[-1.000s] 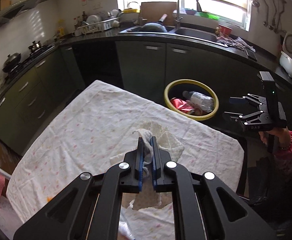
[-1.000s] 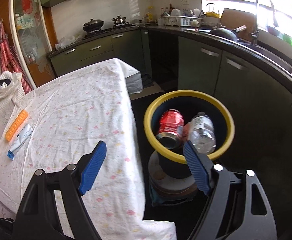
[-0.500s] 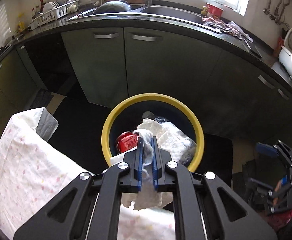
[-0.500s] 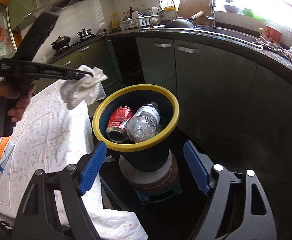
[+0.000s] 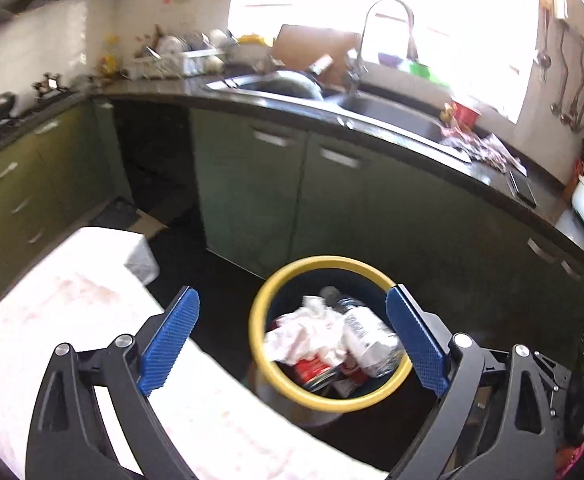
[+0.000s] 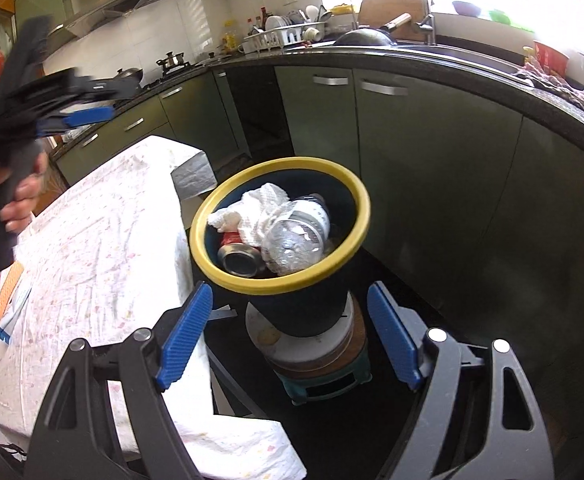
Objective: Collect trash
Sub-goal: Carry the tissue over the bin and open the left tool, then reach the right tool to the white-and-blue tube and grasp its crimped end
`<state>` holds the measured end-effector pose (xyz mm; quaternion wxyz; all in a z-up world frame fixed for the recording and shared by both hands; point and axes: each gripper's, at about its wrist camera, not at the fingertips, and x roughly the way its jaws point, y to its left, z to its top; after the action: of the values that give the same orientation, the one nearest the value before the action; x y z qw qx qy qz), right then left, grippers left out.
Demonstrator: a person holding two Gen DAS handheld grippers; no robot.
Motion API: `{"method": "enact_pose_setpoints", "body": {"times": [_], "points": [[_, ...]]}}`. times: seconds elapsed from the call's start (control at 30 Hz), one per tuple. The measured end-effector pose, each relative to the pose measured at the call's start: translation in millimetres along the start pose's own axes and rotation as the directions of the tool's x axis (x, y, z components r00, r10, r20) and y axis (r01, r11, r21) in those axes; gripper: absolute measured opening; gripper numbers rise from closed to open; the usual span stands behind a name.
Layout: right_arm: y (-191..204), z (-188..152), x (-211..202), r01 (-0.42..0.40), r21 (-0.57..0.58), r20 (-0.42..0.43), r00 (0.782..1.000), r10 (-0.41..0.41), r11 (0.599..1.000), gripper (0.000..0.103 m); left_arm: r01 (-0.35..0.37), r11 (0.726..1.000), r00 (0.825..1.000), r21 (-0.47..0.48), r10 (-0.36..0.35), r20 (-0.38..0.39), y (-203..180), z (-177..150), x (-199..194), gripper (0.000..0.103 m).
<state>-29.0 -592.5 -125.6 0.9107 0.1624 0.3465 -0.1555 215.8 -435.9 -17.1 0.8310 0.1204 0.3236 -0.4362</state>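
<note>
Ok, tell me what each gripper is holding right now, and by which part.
Nothing is held. The left gripper has jaws opening and empty, the crumpled white paper towel lying in the yellow-rimmed dark bin. The right gripper is open, empty.

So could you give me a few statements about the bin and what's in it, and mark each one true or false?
1. The crumpled white tissue lies inside the yellow-rimmed bin. True.
2. The left gripper has something between its jaws. False: the jaws are opening and nothing is between them.
3. A red can and a clear plastic bottle are in the bin. True.
4. The bin stands on the table. False: it stands beside the table on a low stool.
5. The right gripper grips the bin's rim. False: its jaws are open and touch nothing.
</note>
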Motion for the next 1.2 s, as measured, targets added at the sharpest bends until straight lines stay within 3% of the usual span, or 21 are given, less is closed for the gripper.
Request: {"method": "enact_pose_setpoints", "body": {"times": [0.13, 0.3, 0.47, 0.6, 0.7, 0.9, 1.2], "points": [[32, 2, 8, -0.025, -0.063, -0.023, 0.999, 0.024, 0.998, 0.076, -0.119, 0.992, 0.991, -0.032, 0.121, 0.054, 33, -40, -55, 0.098], [80, 8, 18, -0.071, -0.151, -0.050, 0.997, 0.064, 0.986, 0.076, -0.253, 0.959, 0.965, -0.129, 0.260, 0.038, 96, -85, -106, 0.098], [140, 11, 31, -0.146, -0.256, -0.095, 0.988, 0.125, 0.956, 0.076, -0.391, 0.888, 0.916, -0.242, 0.402, -0.004, 172, -133, -148, 0.098], [195, 8, 44, -0.217, -0.351, -0.154, 0.973, 0.172, 0.911, 0.076, -0.475, 0.814, 0.871, -0.333, 0.490, -0.045, 229, -177, -179, 0.098], [240, 1, 50, -0.268, -0.420, -0.195, 0.960, 0.202, 0.867, 0.076, -0.514, 0.763, 0.843, -0.392, 0.535, -0.062, 265, -207, -203, 0.098], [317, -16, 52, -0.362, -0.502, -0.249, 0.930, 0.270, 0.785, 0.076, -0.589, 0.658, 0.767, -0.469, 0.639, -0.067, 305, -240, -236, 0.098], [393, -44, 39, -0.477, -0.516, -0.294, 0.879, 0.376, 0.711, 0.076, -0.602, 0.611, 0.736, -0.514, 0.674, -0.062, 316, -251, -261, 0.098]]}}
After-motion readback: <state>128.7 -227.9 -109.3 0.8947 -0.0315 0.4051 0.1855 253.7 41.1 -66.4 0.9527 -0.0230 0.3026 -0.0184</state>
